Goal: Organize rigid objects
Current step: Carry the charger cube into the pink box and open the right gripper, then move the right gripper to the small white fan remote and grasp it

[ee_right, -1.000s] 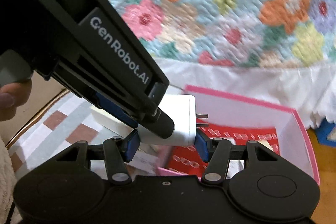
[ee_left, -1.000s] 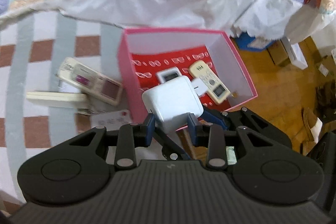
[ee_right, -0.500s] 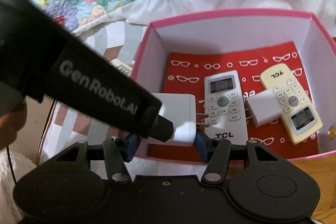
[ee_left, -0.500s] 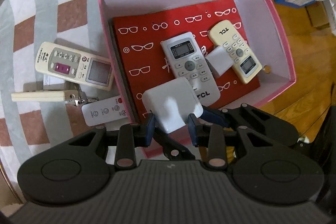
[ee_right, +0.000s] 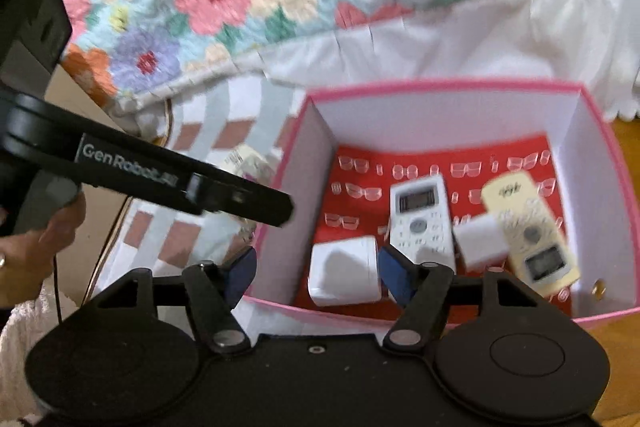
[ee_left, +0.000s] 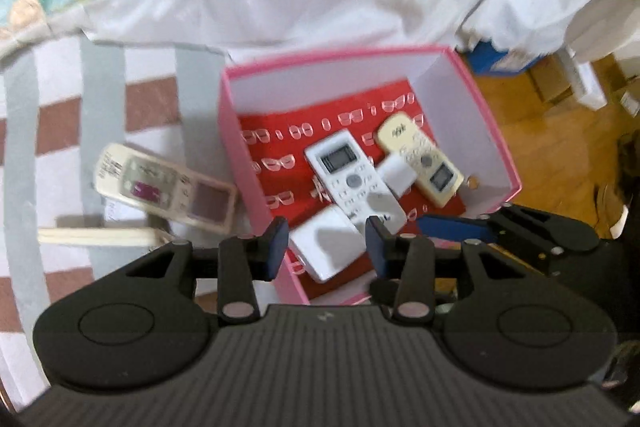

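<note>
Hovering just above the near wall of the pink box (ee_left: 262, 183), we are holding both pairs of tongs apart and gripping nothing: the left tongs (ee_left: 322, 242) and the right tongs (ee_right: 316, 271) are each spread wider than the large white charger (ee_left: 326, 249) lying between and below their pads.

We are judging the risks from here. A blue pad is sitting close to the pink rim, so in pulling away we are risking a snag that tips or drags the light box. The charger is resting in the near left corner, touching the white remote (ee_left: 354, 179), so a careless brush is liable to shove either one. Blur is keeping us from seeing how flat it lies.

Looking farther in, a small white adapter (ee_left: 396, 174) is lying between the white remote and the cream remote (ee_left: 422, 163) on the red lining.

Outside the box, on the striped cloth to the left, a beige remote (ee_left: 164, 187) is waiting, with a pale flat item just nearer that we cannot identify. Reaching for them, we are risking a collision between the two tools, which are working very near each other.
</note>
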`<state>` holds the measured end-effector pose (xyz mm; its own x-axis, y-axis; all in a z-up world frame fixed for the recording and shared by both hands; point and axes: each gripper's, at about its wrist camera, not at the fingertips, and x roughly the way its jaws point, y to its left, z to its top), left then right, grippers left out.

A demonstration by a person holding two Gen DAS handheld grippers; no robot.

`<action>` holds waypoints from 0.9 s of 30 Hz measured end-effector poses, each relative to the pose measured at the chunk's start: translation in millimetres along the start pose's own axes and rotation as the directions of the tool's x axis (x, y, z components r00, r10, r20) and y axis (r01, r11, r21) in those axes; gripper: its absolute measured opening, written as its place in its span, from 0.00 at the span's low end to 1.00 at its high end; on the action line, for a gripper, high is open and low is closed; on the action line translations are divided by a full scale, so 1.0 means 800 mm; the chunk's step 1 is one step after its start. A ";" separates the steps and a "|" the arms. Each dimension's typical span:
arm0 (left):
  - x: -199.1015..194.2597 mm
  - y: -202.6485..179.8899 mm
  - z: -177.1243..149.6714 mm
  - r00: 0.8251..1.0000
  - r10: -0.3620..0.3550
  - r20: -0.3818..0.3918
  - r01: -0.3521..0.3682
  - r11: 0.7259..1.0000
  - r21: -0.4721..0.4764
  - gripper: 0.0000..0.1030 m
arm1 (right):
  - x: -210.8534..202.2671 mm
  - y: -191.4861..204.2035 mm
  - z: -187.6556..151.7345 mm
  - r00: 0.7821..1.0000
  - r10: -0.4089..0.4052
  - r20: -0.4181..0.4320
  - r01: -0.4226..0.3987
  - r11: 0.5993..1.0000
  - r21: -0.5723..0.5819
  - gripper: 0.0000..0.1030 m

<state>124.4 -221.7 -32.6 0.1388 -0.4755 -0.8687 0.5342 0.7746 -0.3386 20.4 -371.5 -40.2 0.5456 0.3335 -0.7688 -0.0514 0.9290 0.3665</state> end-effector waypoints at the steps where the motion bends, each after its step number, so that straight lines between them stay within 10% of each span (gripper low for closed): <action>1: -0.010 0.005 -0.003 1.000 -0.008 0.023 0.008 1.000 0.004 0.40 | -0.007 0.001 0.002 0.999 0.008 0.033 -0.007 1.000 -0.015 0.70; 7: -0.059 0.040 -0.020 0.992 -0.027 0.124 0.022 0.999 0.044 0.45 | -0.036 0.041 0.001 0.988 0.086 0.128 -0.069 0.989 -0.130 0.70; 15: -0.056 0.094 -0.062 0.991 -0.035 0.125 0.025 0.997 0.079 0.47 | -0.016 0.122 -0.037 0.983 0.172 0.057 -0.154 0.959 -0.238 0.71; 23: 0.004 0.133 -0.101 0.997 -0.043 0.060 0.037 0.994 0.104 0.46 | 0.074 0.144 -0.100 0.999 0.048 0.000 -0.046 0.962 -0.268 0.68; 27: 0.045 0.142 -0.104 0.999 -0.012 0.041 0.006 0.991 0.131 0.43 | 0.118 0.133 -0.114 1.000 -0.009 0.012 0.012 0.976 -0.216 0.43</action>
<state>120.5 -115.9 -132.8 0.1663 -0.5010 -0.8493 0.6395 0.7105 -0.2938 -10.1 -226.6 -121.4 0.5561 0.3228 -0.7659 -0.2247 0.9456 0.2354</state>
